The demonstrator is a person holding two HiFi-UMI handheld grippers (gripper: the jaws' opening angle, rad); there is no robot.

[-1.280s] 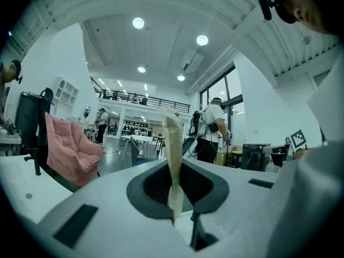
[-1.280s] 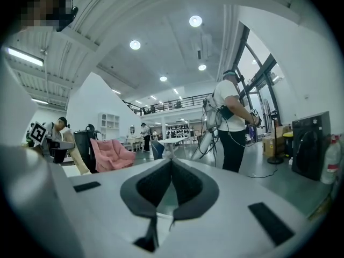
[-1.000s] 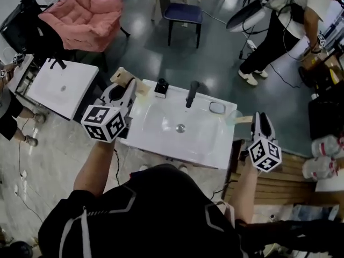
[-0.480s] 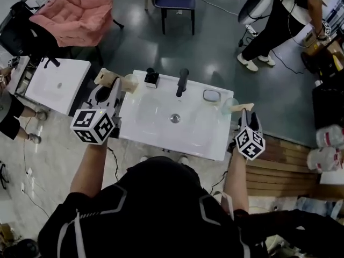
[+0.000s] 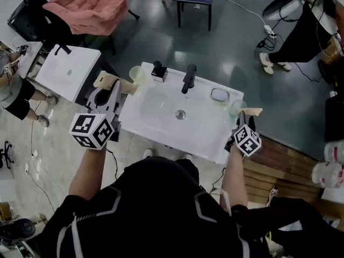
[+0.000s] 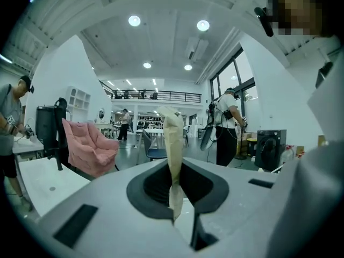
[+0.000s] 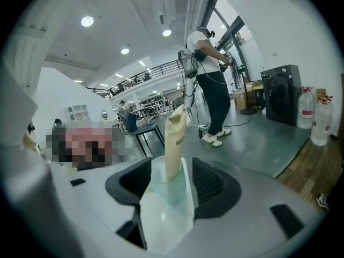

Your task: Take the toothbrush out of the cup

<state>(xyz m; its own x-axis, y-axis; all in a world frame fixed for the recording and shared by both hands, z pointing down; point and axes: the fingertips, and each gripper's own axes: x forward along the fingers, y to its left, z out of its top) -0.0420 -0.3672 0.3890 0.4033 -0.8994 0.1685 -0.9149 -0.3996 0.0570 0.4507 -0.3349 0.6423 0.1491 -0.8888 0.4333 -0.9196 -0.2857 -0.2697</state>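
Washbasin bench [image 5: 161,136]: R claw [image 7: 172,171] just opened round cup [image 7: 161,192] w/ toothbrush [image 7: 175,138]; L claw [image 6: 174,171] pinches second toothbrush [image 6: 173,138]; clamp cup low.

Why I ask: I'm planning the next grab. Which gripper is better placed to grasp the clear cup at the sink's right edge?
Right. The right gripper has just been opening; its jaws straddle the clear cup and its toothbrush without pressing. The left gripper, across the sink, is shut on a second toothbrush.
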